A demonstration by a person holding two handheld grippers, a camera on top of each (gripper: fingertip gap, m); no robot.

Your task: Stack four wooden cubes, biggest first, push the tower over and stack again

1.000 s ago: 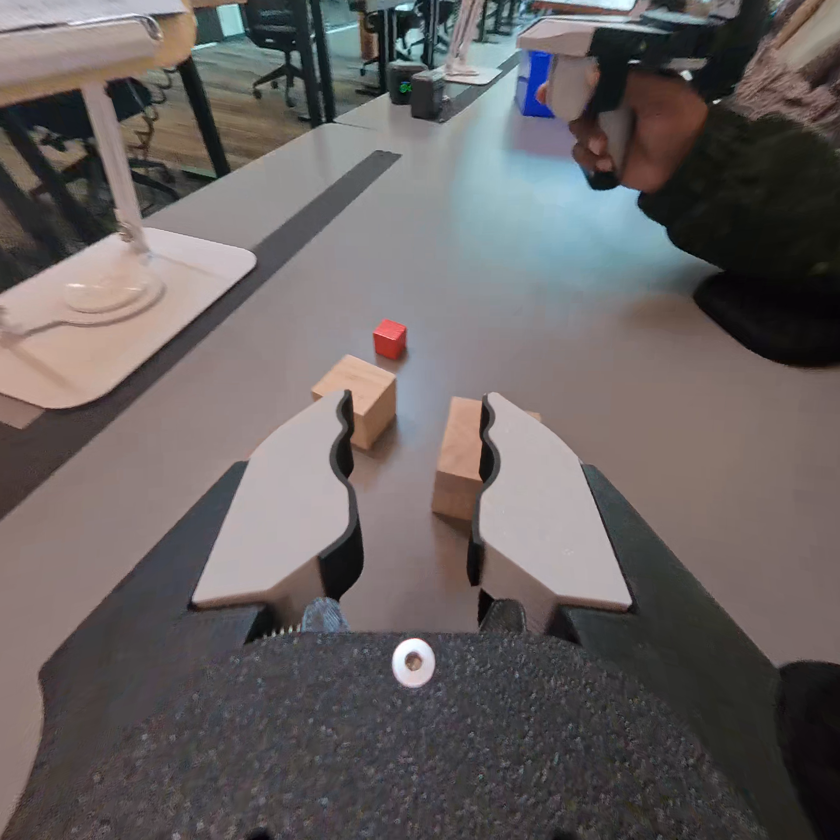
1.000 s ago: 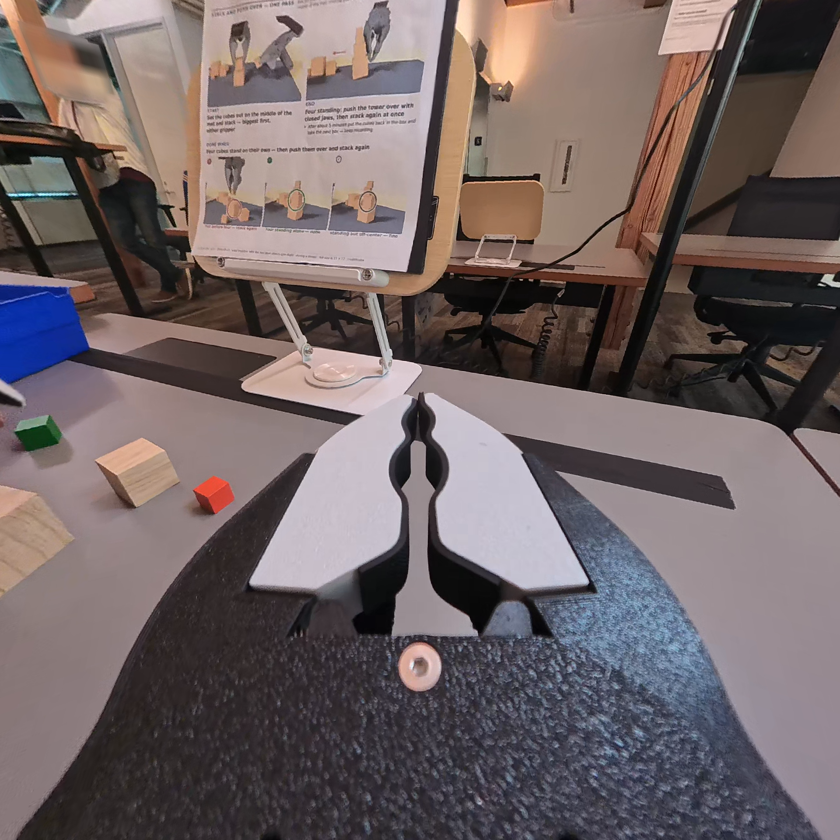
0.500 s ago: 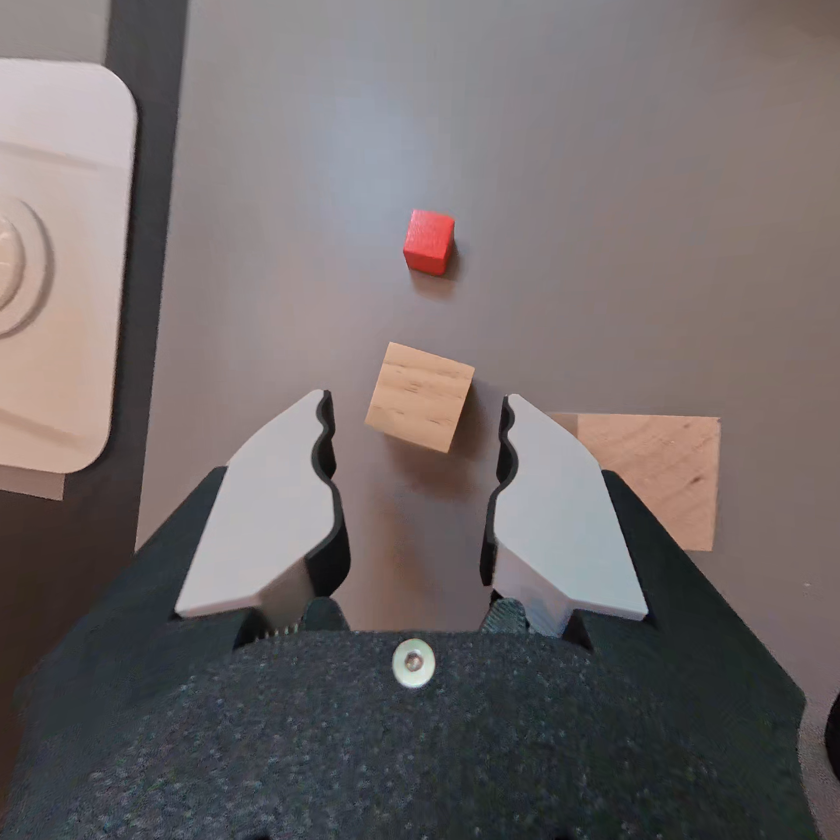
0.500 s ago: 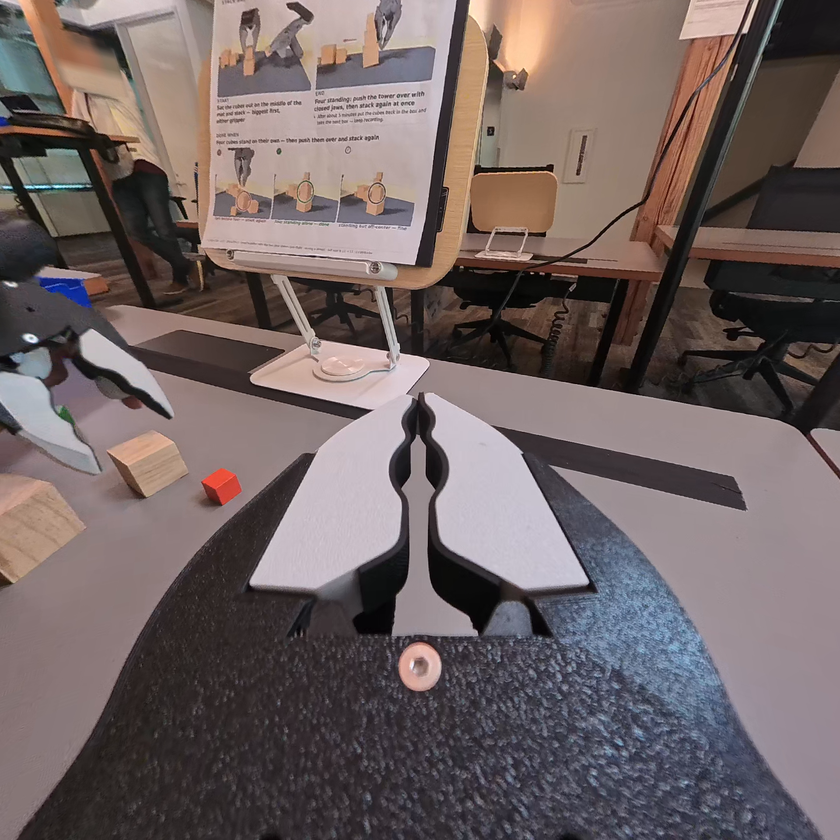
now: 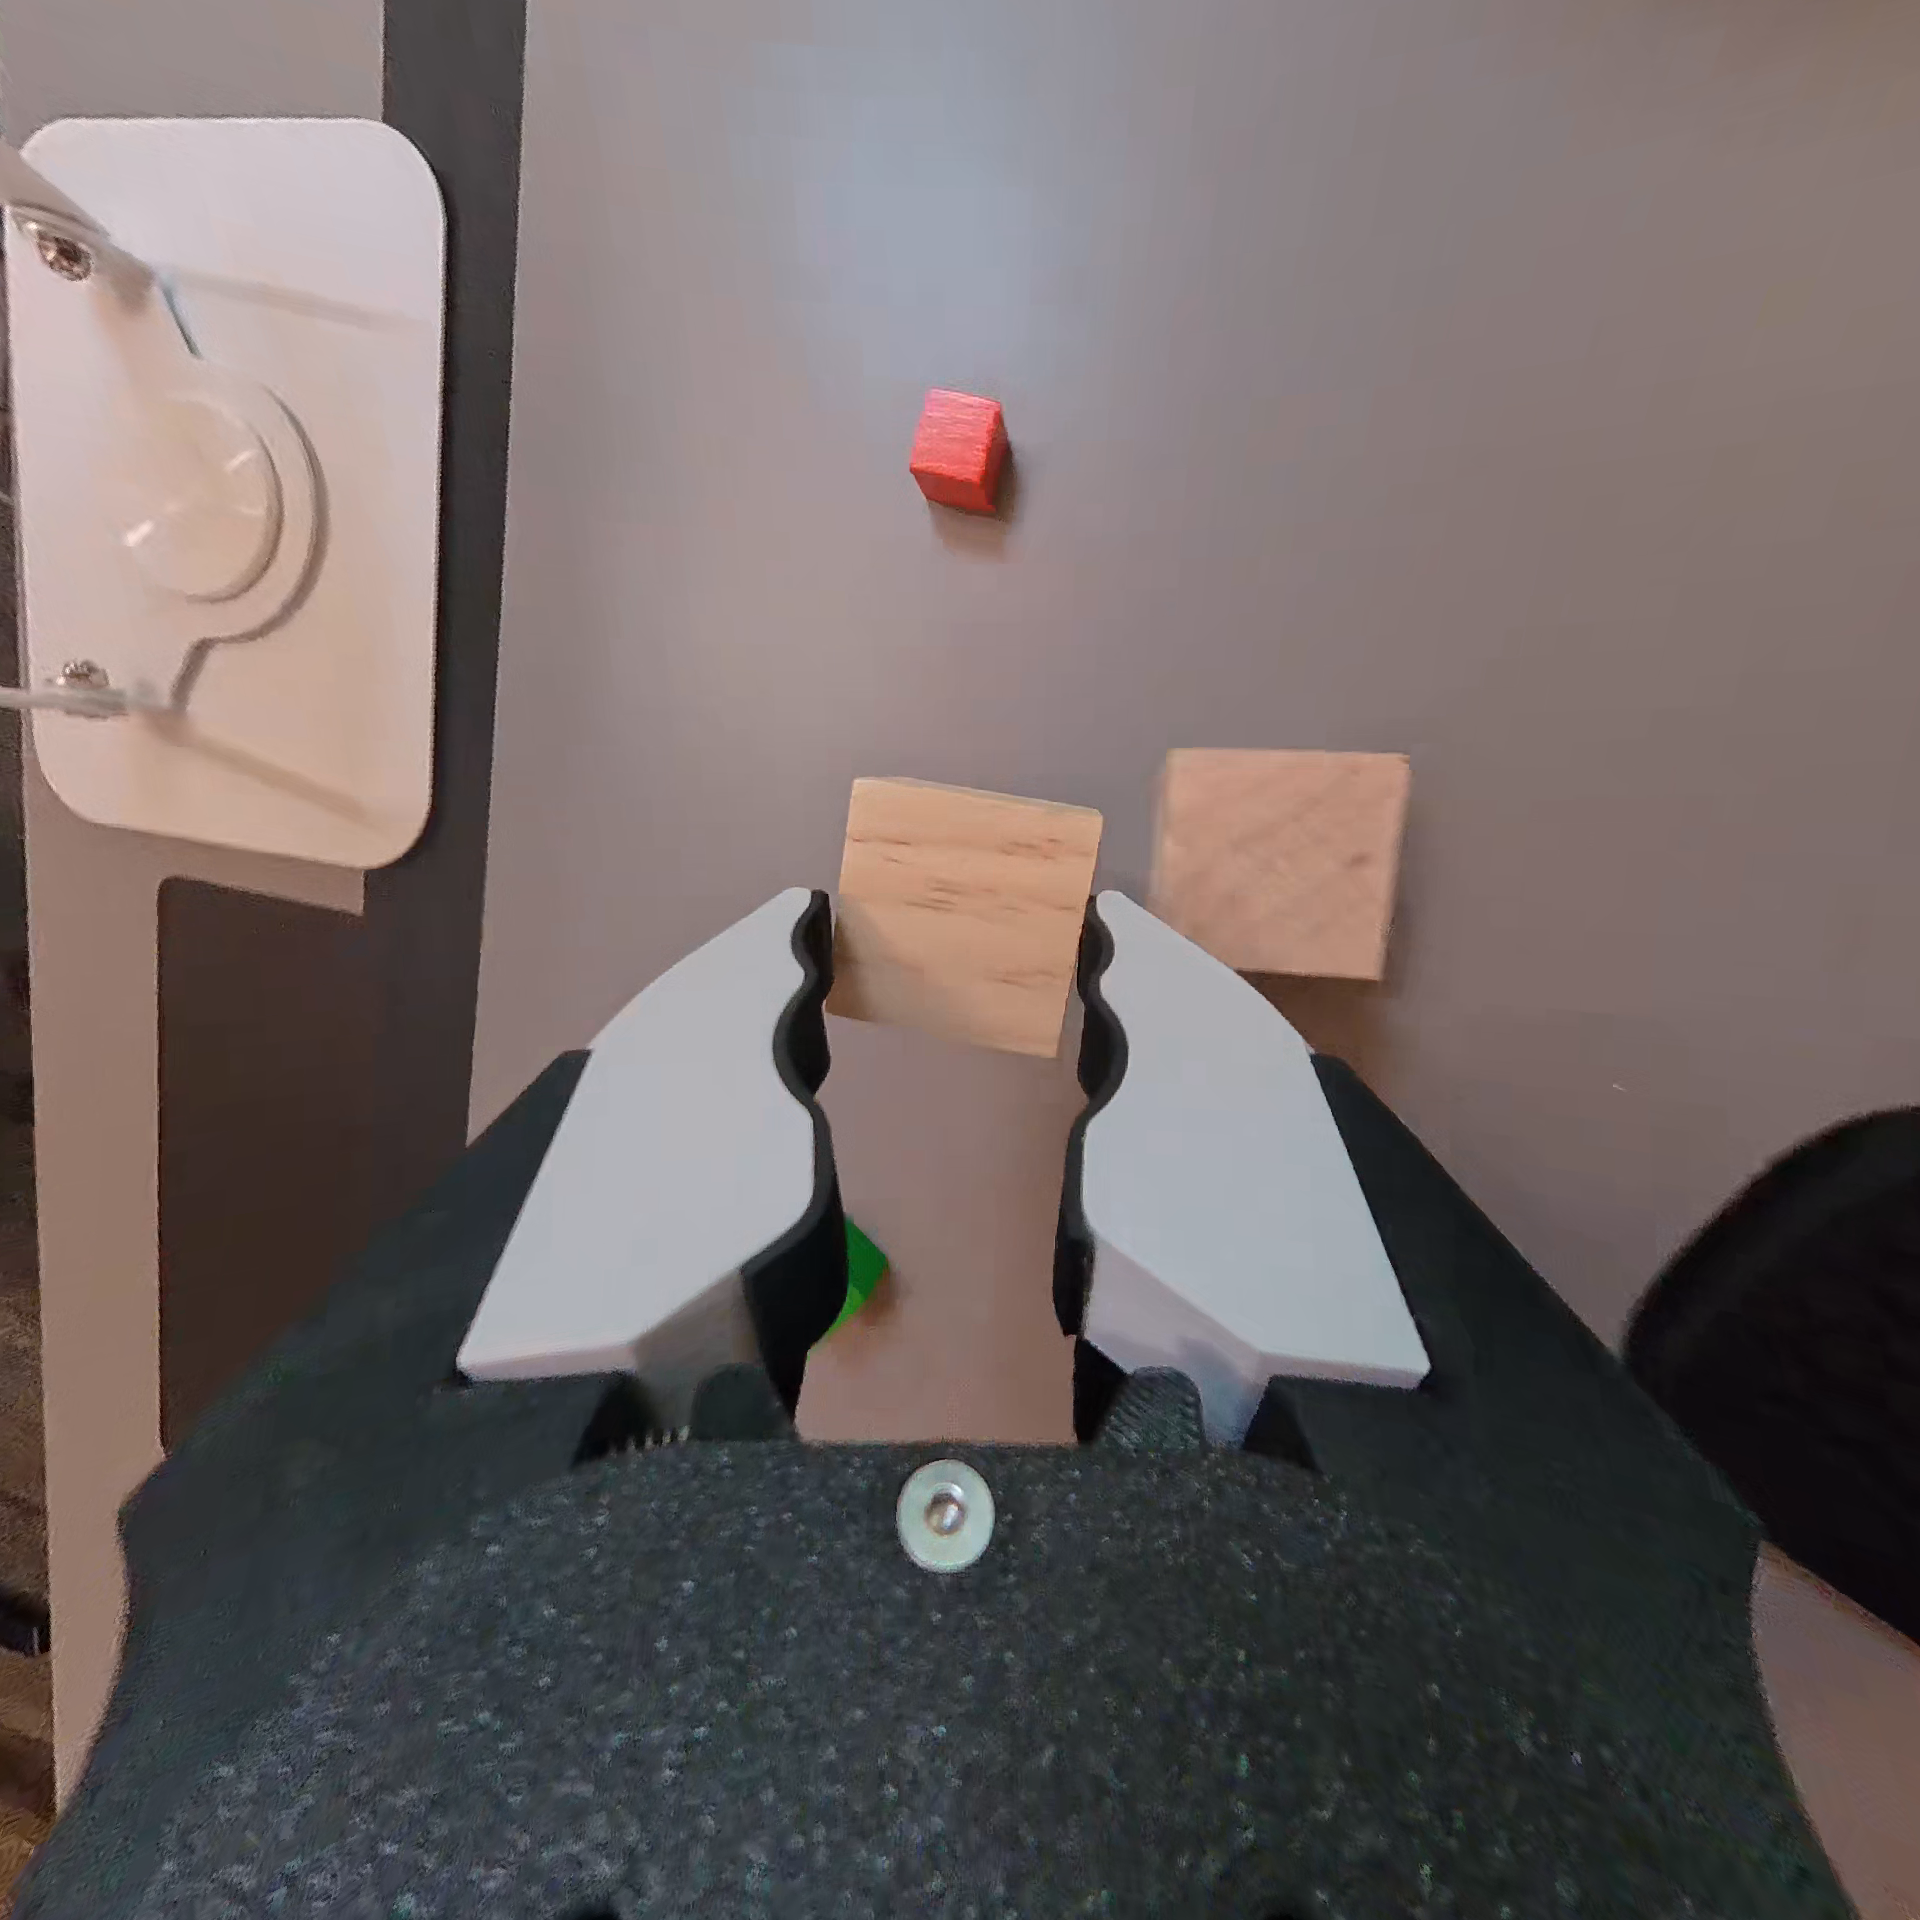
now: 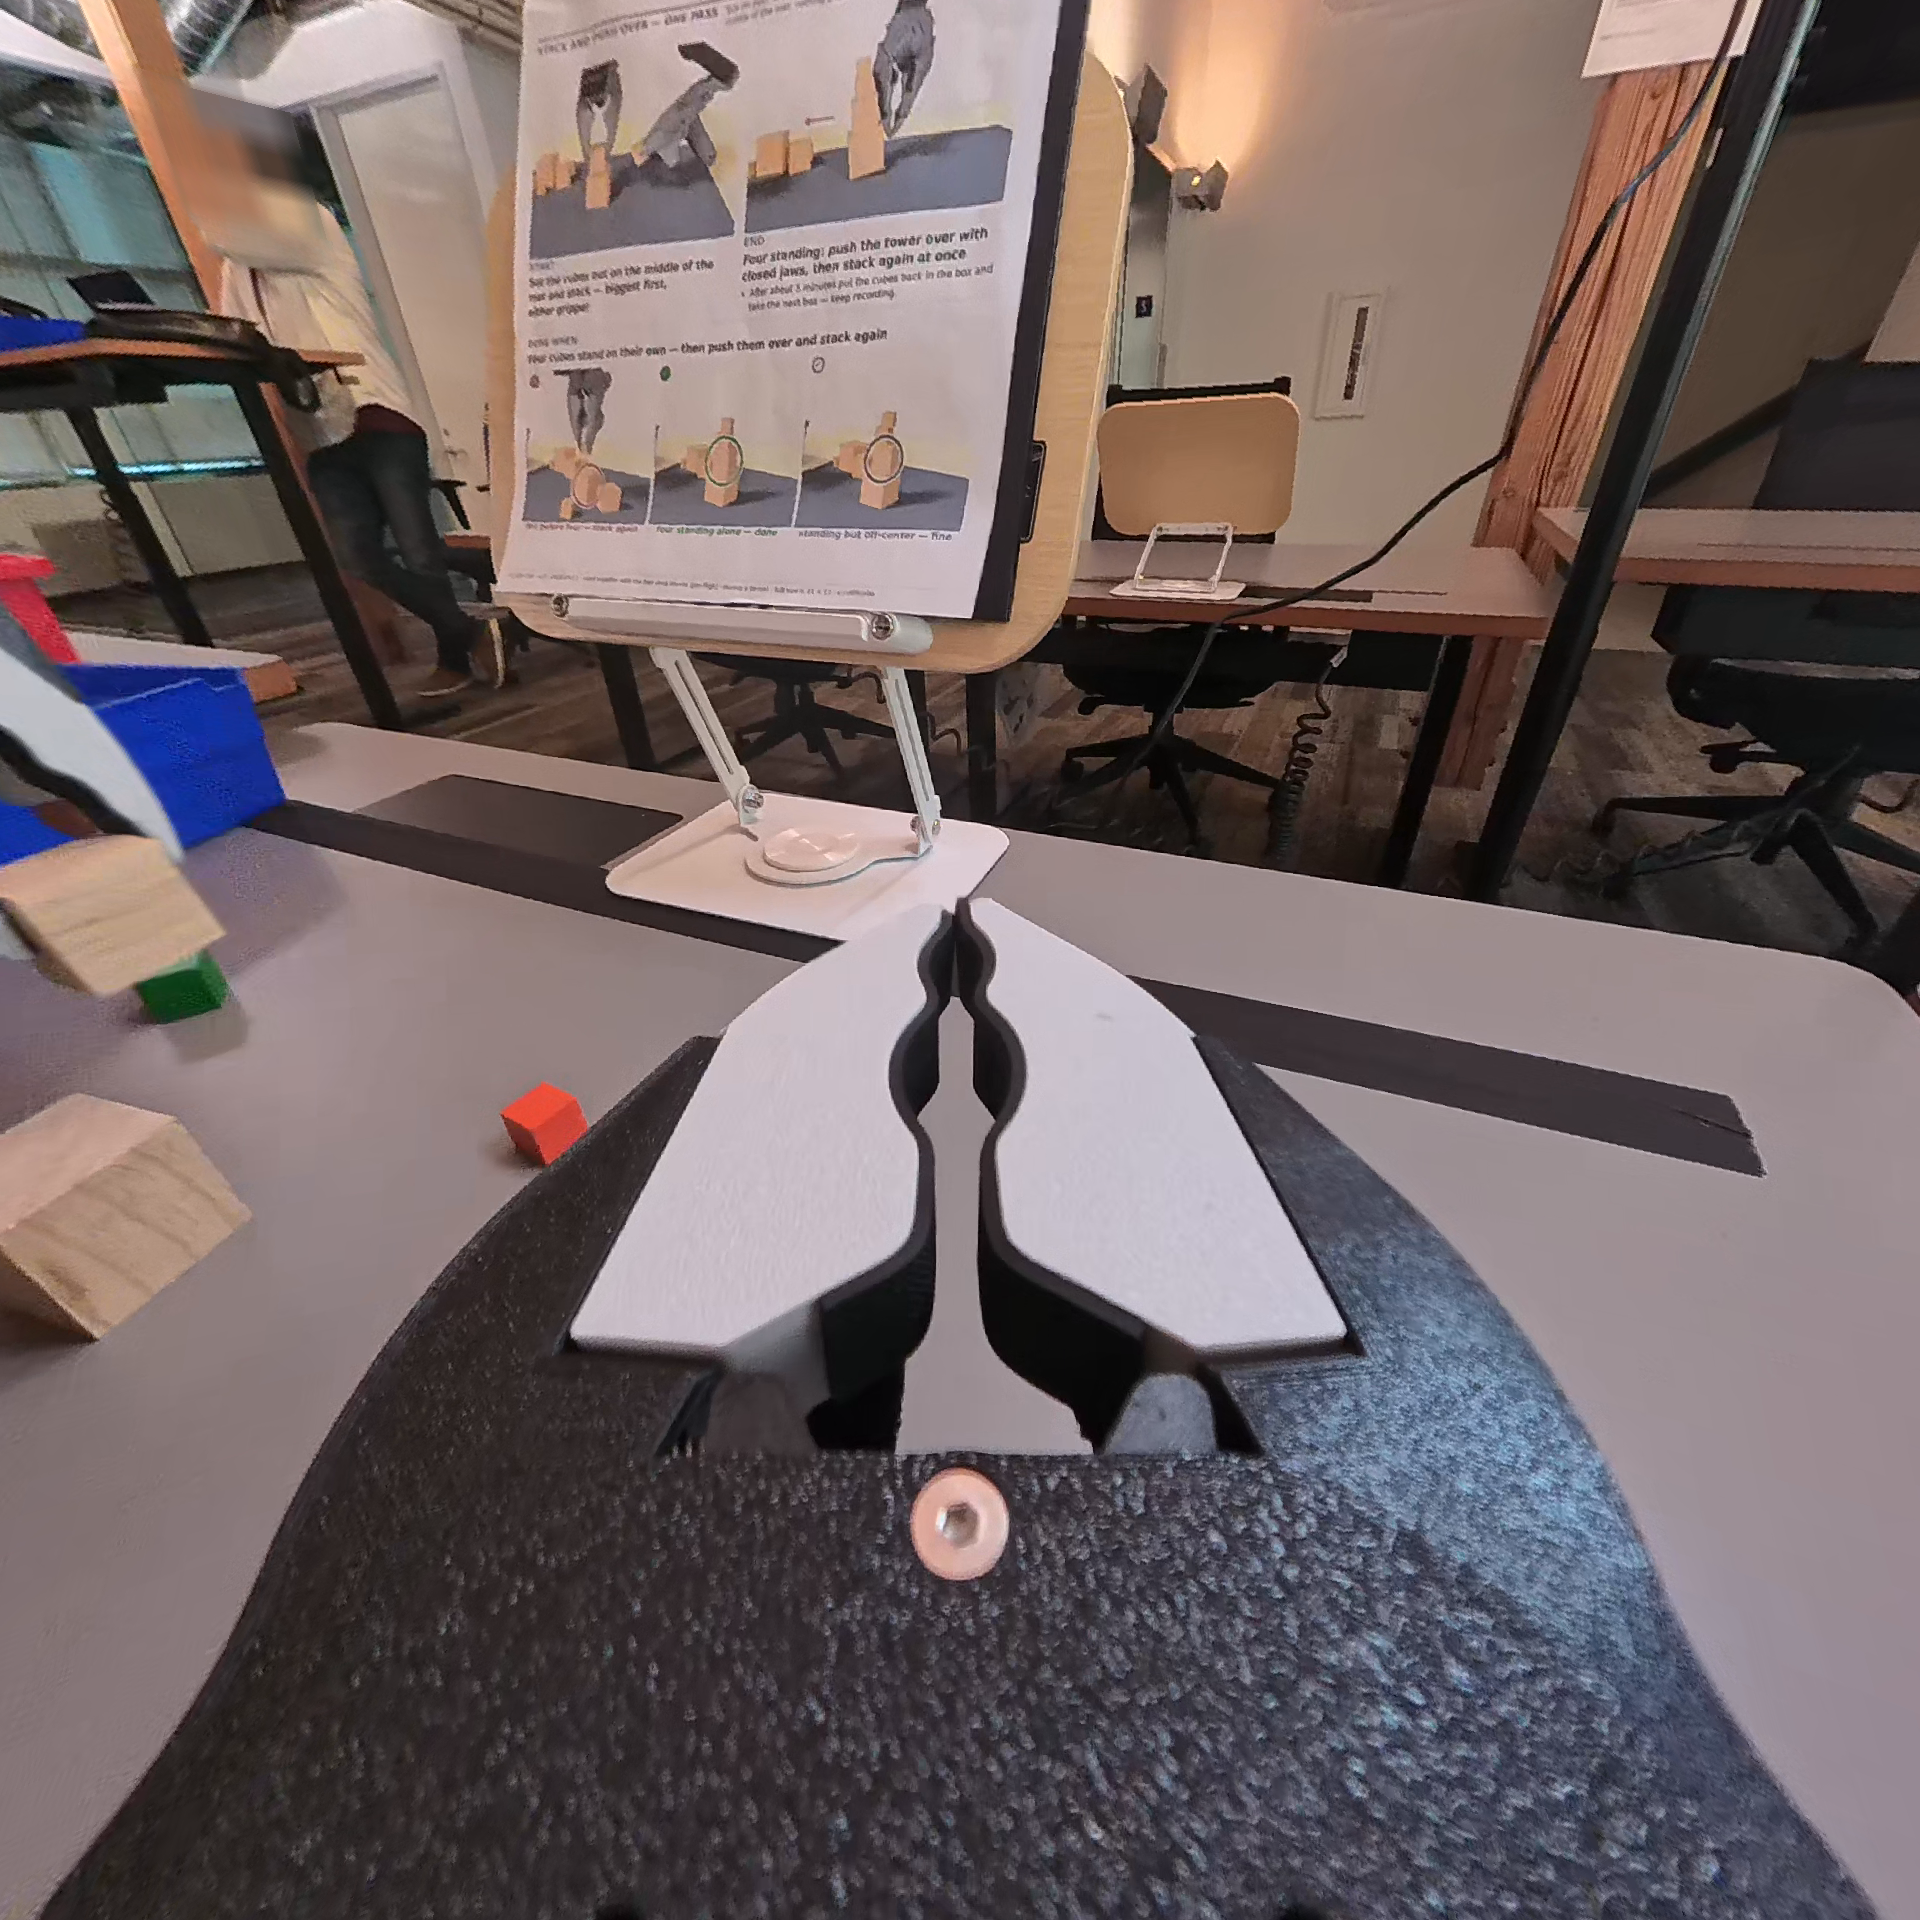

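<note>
The left gripper (image 5: 954, 935) clamped a small wooden cube (image 5: 961, 914) clear of the grey table (image 5: 1351, 416), a larger wooden cube (image 5: 1283, 862) at three o'clock, a red cube (image 5: 961, 449) at twelve. The right gripper (image 6: 956, 920) sat pinched closed, holding nothing.

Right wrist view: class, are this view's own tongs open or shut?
Shut. The right tongs have both fingertips meeting above the grey table, with nothing between them.
</note>
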